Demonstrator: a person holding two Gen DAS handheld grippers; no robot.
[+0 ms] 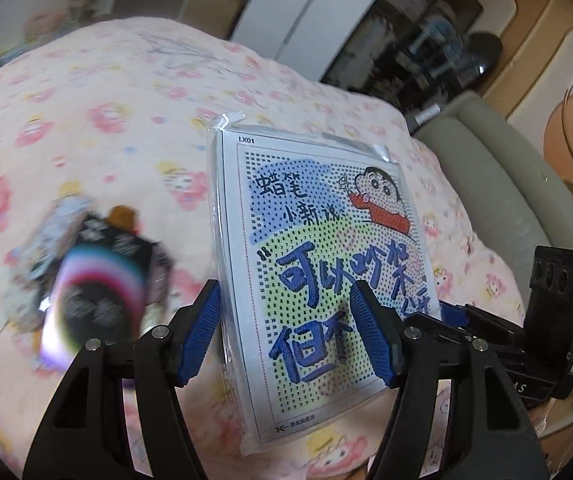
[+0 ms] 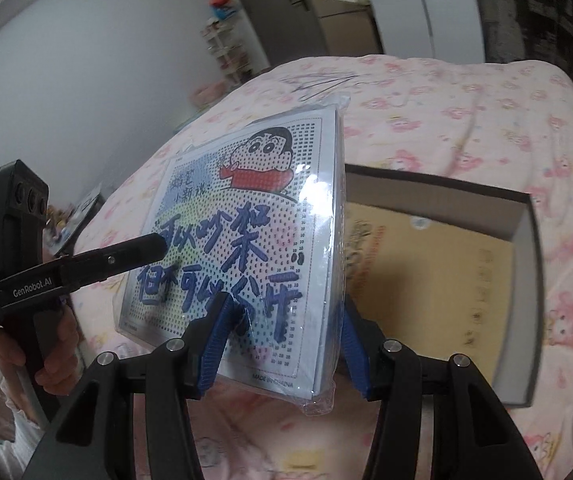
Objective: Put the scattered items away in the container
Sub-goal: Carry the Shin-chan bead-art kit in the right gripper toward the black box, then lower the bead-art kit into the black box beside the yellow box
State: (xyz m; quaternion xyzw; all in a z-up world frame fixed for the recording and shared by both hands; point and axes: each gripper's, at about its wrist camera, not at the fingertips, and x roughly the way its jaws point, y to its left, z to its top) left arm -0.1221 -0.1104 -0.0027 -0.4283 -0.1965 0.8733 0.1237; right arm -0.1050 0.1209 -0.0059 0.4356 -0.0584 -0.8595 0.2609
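A plastic-wrapped packet [image 1: 318, 264] with a cartoon boy and blue lettering hangs tilted above the pink bed, held by both tools at once. My left gripper [image 1: 288, 320] is shut on it, one blue pad on its printed face and one behind. My right gripper [image 2: 286, 332] is shut on the same packet [image 2: 246, 220] at its lower edge. One black finger [image 2: 138, 250] of the left tool lies across the packet's face. The open cardboard box [image 2: 526, 264] sits on the bed just right of the packet. Several blurred items [image 1: 94, 280] lie on the bed at the left.
A pink patterned bedspread [image 1: 86, 128] covers the bed. A grey padded bed edge [image 1: 498, 184] runs along the right, with dark shelving [image 1: 418, 48] behind it. A hand [image 2: 54, 360] grips the left tool's handle. White wall and wardrobe doors [image 2: 406, 4] stand beyond the bed.
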